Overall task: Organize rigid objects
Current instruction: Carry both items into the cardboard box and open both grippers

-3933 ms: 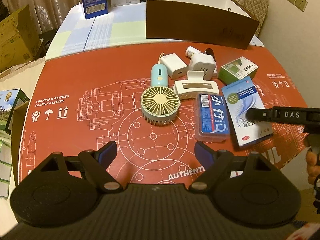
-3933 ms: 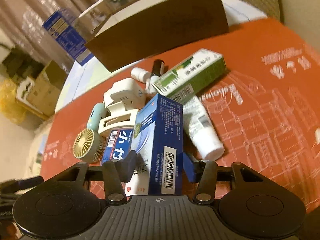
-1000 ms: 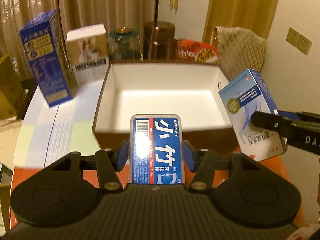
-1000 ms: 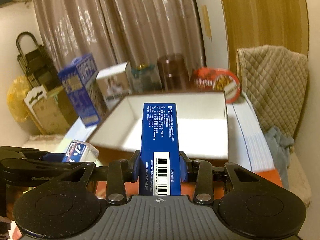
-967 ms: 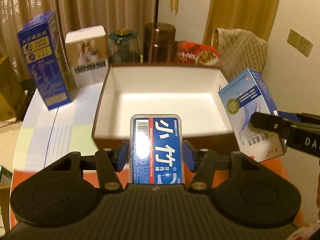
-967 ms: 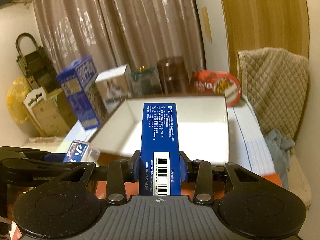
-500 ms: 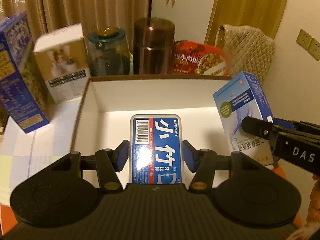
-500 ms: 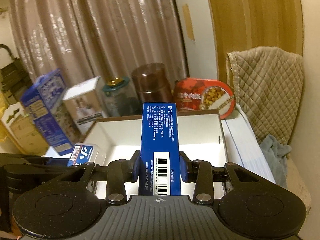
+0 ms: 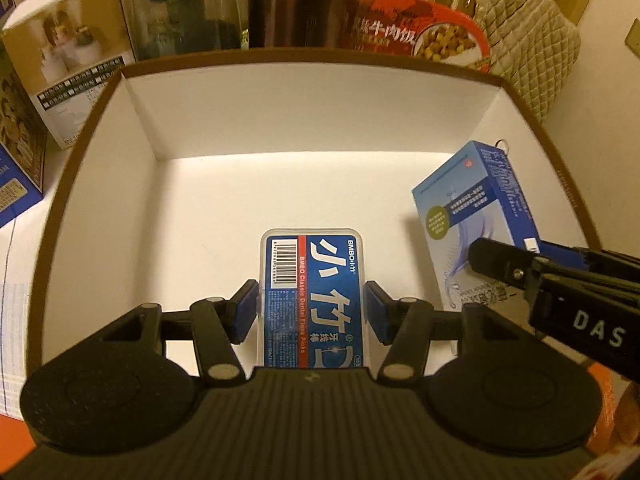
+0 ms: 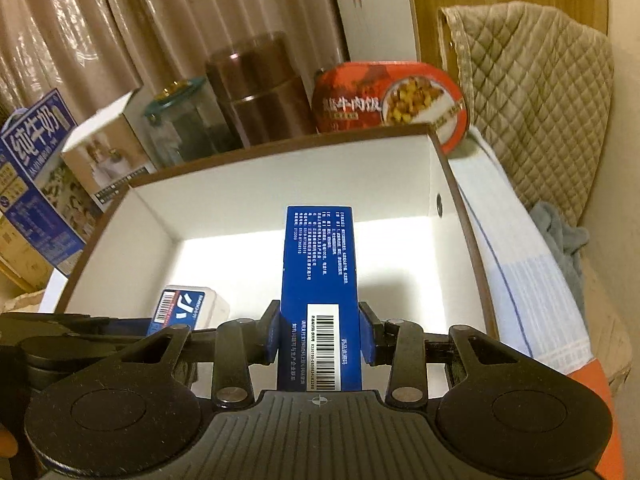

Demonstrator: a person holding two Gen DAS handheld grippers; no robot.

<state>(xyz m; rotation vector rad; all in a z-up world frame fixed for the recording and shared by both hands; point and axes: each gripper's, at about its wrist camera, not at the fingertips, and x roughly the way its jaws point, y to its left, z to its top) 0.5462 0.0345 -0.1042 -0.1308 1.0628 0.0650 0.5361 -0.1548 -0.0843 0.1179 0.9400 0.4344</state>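
In the left wrist view, the left gripper [image 9: 312, 312] sits at the lower centre of the frame, its two blue-padded fingers [image 9: 245, 311] closed narrowly against the long sides of a clear plastic dental floss pick case with a blue and red label [image 9: 312, 300]. The case points straight ahead, over the white floor of the large brown cardboard box with a white interior [image 9: 288, 96] that fills the middle of the frame.

At the right edge of the same view, the right gripper [image 9: 532, 258] reaches in from the right, its fingers clamped on a blue and white rectangular carton [image 9: 472, 216]. The carton is tilted and sits inside the box's outline near its right wall; whether it touches the floor cannot be told.

In the right wrist view, the same carton [image 10: 318, 280] stands upright at the centre of the frame, barcode side toward the camera, pinched between the right gripper's blue pads [image 10: 272, 336]. The floss case [image 10: 182, 310] shows at the lower left, within the box [image 10: 436, 184].

Behind the box's far wall, along the top of the left wrist view, stand a white product carton with a photo panel [image 9: 68, 68], a glass jar with a teal lid [image 9: 188, 16], a brown metal canister [image 9: 300, 4] and a red oval food package [image 9: 416, 36]. A beige quilted cover [image 9: 524, 36] lies at the upper right.
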